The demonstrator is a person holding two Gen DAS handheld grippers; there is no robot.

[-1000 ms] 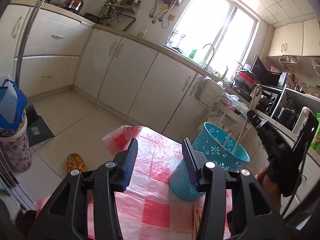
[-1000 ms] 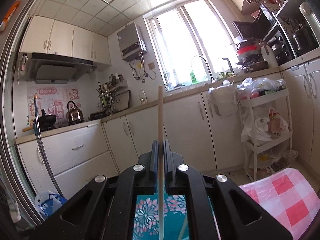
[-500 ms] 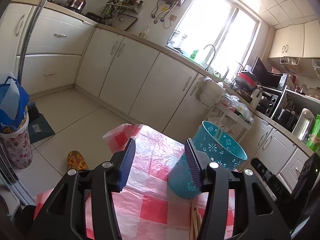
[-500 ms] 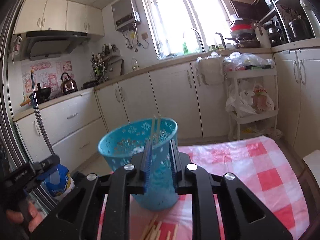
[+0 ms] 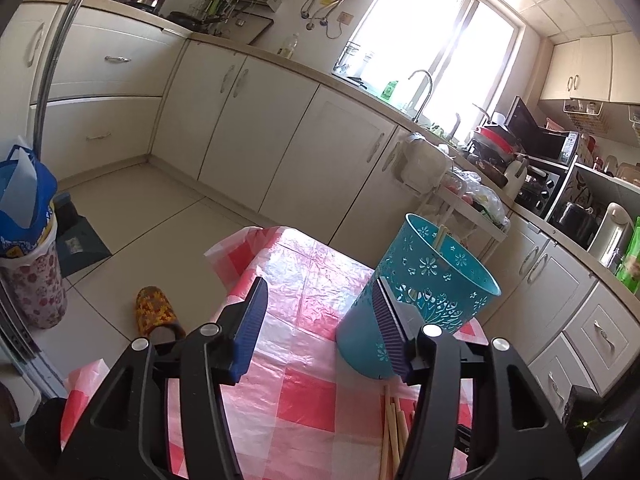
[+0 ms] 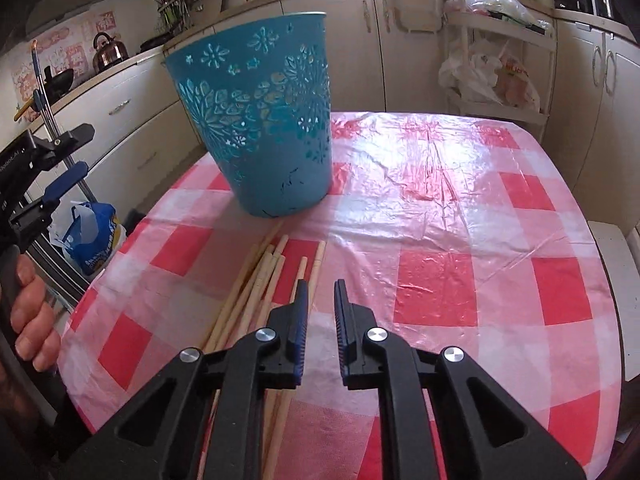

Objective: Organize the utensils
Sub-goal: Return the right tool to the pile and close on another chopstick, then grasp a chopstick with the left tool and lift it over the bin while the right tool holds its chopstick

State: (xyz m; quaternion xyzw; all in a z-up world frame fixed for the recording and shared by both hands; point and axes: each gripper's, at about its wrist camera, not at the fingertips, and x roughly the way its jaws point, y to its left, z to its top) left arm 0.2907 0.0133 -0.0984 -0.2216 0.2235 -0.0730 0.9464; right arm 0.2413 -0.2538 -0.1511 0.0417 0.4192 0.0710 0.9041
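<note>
A teal perforated basket [image 6: 260, 120] stands on the red-checked tablecloth [image 6: 460, 208]; it also shows in the left wrist view [image 5: 424, 280], with chopstick tips [image 5: 440, 236] sticking out of its rim. Several wooden chopsticks [image 6: 256, 288] lie loose on the cloth in front of the basket, and their ends show in the left wrist view [image 5: 390, 432]. My right gripper [image 6: 321, 292] is open and empty, low over the cloth just right of the chopstick pile. My left gripper [image 5: 320, 304] is open and empty, held above the table beside the basket; it also shows at the right wrist view's left edge [image 6: 52, 168].
Kitchen cabinets [image 5: 256, 132] run along the far wall. A white trolley [image 6: 496, 60] with bags stands beyond the table. A flowered bin with a blue bag [image 5: 24, 240] and a slipper [image 5: 154, 312] are on the floor to the left.
My right gripper held one chopstick upright over the basket, let it go into the basket, then came down and back to the chopstick pile on the cloth. The left gripper barely moved.
</note>
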